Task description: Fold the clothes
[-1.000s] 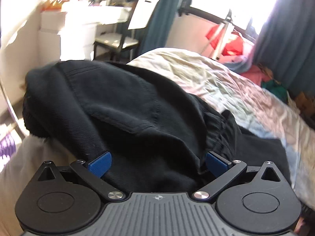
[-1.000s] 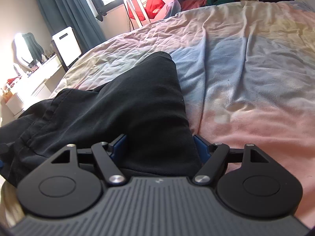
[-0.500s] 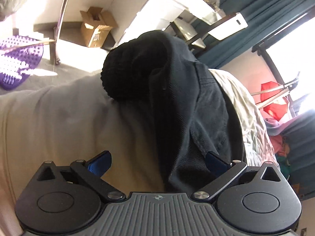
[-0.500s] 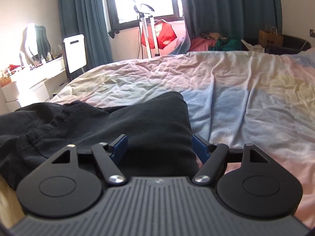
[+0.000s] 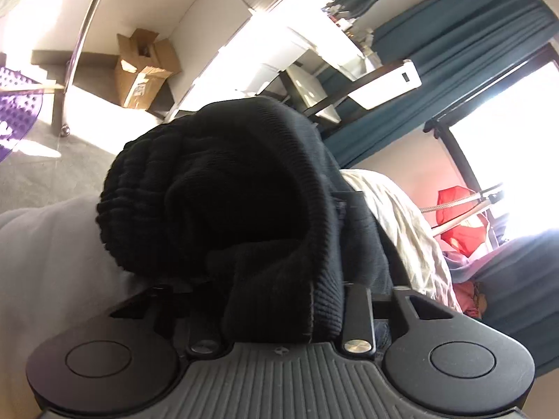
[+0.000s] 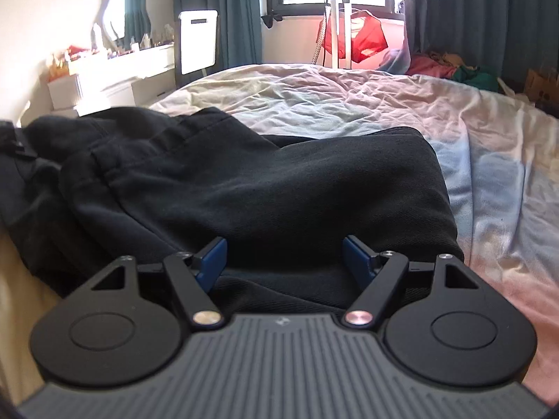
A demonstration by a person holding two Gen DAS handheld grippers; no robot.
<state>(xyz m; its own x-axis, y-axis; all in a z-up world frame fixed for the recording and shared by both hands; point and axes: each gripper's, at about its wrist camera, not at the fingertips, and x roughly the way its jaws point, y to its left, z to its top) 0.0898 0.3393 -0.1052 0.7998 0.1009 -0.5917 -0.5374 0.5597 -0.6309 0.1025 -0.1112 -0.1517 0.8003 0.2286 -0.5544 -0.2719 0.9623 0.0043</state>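
A black garment (image 6: pixel 279 181) lies bunched on the pastel bed sheet (image 6: pixel 471 160), with a stitched seam running across its left part. In the left wrist view its thick ribbed cuff (image 5: pixel 244 181) bulges up near the bed's edge. My left gripper (image 5: pixel 279 289) is shut on that ribbed cuff; the cloth covers both fingertips. My right gripper (image 6: pixel 284 255) is open just above the flat black cloth, both blue pads (image 6: pixel 213 255) bare and nothing between them.
Beyond the bed edge are a floor with a cardboard box (image 5: pixel 143 70), a purple mat (image 5: pixel 17 104) and a metal pole (image 5: pixel 87 28). A white dresser (image 6: pixel 115 76), a chair (image 6: pixel 197 40), a red cloth on a stand (image 6: pixel 363 38) and teal curtains line the far side.
My left gripper was open and has shut on the ribbed cuff after swinging toward the bed's edge. The right gripper stays open and now looks more level across the bed.
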